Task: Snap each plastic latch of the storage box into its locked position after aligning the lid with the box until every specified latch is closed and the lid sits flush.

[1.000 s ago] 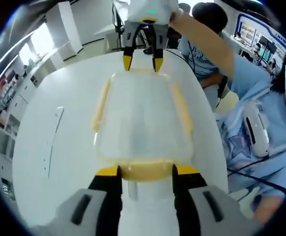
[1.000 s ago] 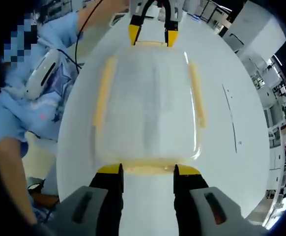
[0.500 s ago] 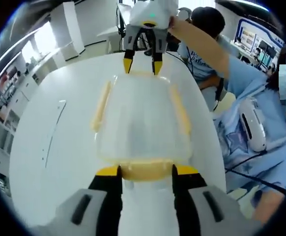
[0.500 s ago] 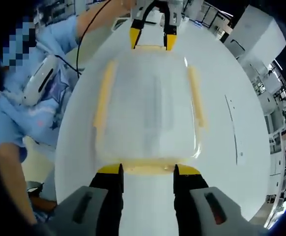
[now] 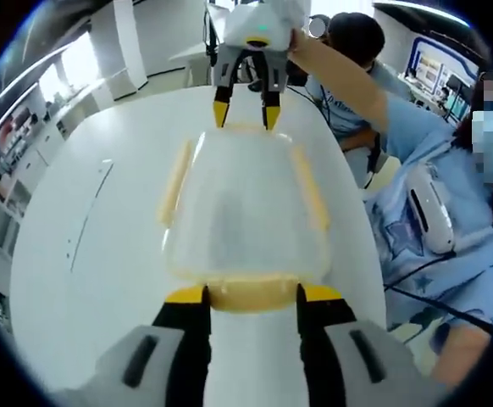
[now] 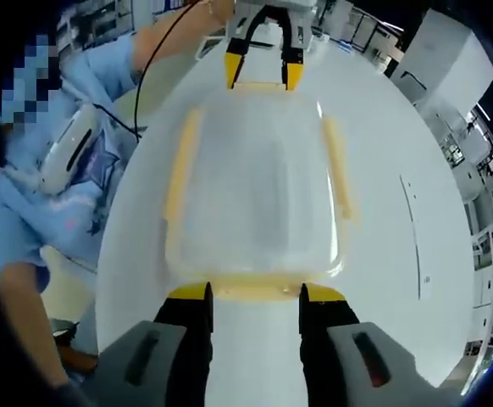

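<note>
A clear storage box (image 5: 245,216) with its lid on lies lengthways on a white table (image 5: 77,254). Yellow latches run along both long sides (image 5: 175,181) (image 5: 311,188). My left gripper (image 5: 252,294) stands open at the near end, its yellow tips either side of the end latch (image 5: 253,302). My right gripper (image 5: 245,114) is at the far end, its tips apart at the box's rim. In the right gripper view the same box (image 6: 259,186) shows from the other end. There my right gripper (image 6: 256,292) straddles its end latch (image 6: 256,287), and the left gripper (image 6: 261,75) stands at the far end.
A person in light blue clothes (image 5: 437,212) stands close to the table's long edge, also seen as the person (image 6: 56,170) in the right gripper view. An arm (image 5: 340,64) reaches to the far gripper. Bare table top (image 6: 416,237) lies on the box's other side.
Both grippers stay at the box's ends with jaws as wide as before. Only the views have shifted a little; the box and latches look the same.
</note>
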`<state>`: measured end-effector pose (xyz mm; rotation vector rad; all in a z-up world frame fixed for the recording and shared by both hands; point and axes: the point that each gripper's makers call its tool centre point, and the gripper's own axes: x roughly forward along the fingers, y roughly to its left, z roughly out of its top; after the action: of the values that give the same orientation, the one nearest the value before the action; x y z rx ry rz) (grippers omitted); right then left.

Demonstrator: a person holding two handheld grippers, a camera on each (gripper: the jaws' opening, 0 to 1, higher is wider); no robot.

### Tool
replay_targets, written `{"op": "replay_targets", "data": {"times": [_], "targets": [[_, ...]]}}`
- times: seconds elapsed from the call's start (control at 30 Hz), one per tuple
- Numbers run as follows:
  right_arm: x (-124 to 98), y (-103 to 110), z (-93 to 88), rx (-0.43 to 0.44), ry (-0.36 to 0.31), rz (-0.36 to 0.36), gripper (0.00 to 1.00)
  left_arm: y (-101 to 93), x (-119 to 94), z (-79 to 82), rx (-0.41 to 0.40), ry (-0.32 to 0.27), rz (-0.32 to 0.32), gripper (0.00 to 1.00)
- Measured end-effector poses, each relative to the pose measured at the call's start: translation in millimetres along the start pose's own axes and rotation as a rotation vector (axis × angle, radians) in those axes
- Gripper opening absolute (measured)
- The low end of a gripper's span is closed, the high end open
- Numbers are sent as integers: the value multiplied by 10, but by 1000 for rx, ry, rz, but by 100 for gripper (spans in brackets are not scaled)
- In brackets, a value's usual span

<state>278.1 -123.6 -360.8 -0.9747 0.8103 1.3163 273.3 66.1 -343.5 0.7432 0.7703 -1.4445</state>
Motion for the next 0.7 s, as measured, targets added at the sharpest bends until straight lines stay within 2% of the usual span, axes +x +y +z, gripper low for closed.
{"op": "replay_targets", "data": {"times": [0.47,0.7], "targets": [[80,159,153,10,5,14,39,-134,45,-232,-6,-2,-29,39],[176,151,179,14,18,17,39,-111,58,-322,-15,5,-32,39]]}}
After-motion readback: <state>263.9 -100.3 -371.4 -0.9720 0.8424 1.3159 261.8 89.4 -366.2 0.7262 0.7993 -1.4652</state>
